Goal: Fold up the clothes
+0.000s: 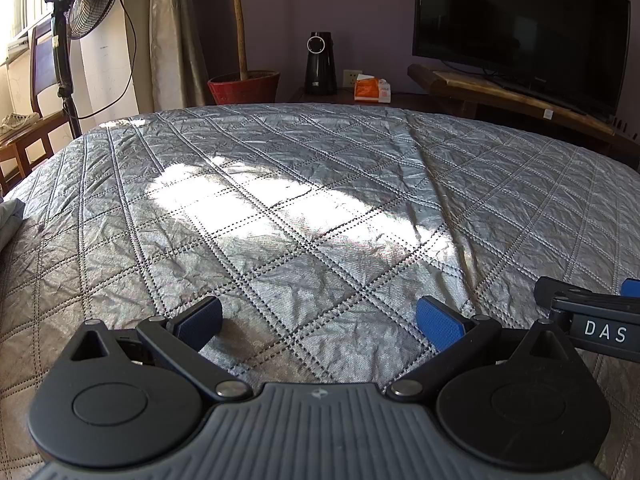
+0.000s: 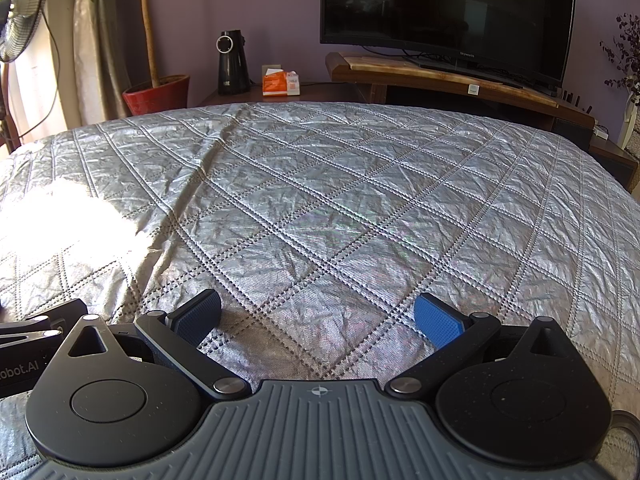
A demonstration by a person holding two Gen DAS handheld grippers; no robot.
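Silvery quilted bedspread [image 1: 320, 184] covers pretty much the whole bed in both wrist views, diamond stitching all over and a lot of fine wrinkles. Left gripper [image 1: 320, 322] hangs low over the near edge of the bed with its jaws spread wide and nothing between them, just bare quilt showing through the gap; its blue pads [image 1: 438, 322] are clear of the fabric as far as the view shows. Right gripper [image 2: 318, 318] is the same story, jaws spread wide, nothing held, hovering over the near edge just beside the left one, close enough that each pokes into the other's camera view. A bright sun patch [image 1: 256, 204] lies on the quilt ahead of the left gripper, toward the middle of the bed. As for the clothes, the only thing that looks like one is a bit of grey-blue cloth [image 1: 10, 216] peeking in at the left edge of the bed in the left wrist view, mostly cut off, so it's hard to say what garment it is. Past the far edge of the bed there's a red plant pot [image 2: 158, 94] with a thin trunk, a black tapered gadget [image 2: 232, 62] with a round ring on it, an orange tissue pack [image 2: 276, 84], and a big dark TV [image 2: 446, 12] on a wooden stand [image 2: 440, 76]. A standing fan [image 1: 86, 4] and a wooden chair [image 1: 28, 120] sit off the far left corner by the window.
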